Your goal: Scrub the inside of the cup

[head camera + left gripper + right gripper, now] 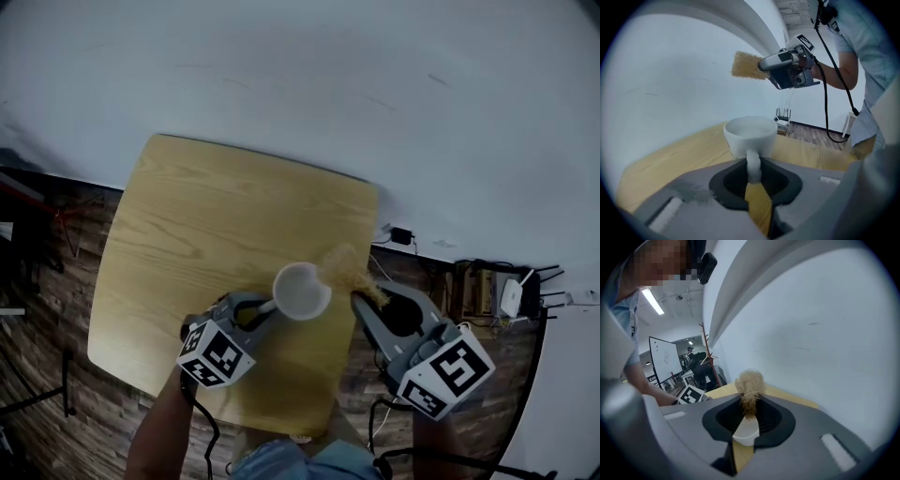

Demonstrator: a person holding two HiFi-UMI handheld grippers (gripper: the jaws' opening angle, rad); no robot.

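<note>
White cup (301, 291), frame centre over the bench (216, 216), is gripped by its handle in the left tool (266, 308). Tan scrubber (349, 270) is clamped in the right tool (364, 302), just right of the rim. Scrubber should be lowered straight into the mouth, cup held steady. Floor cables (487, 266) at right are clear of the path.

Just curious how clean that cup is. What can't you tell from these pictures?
- Inside of the cup: left gripper view, hidden by its own wall; head view, washed-out white, too small.
- Gripped end of the scrubber: right gripper view, buried between the right gripper's jaws.
- Base of the cup: head view, covered by the cup itself; on the table or lifted, unclear.
</note>
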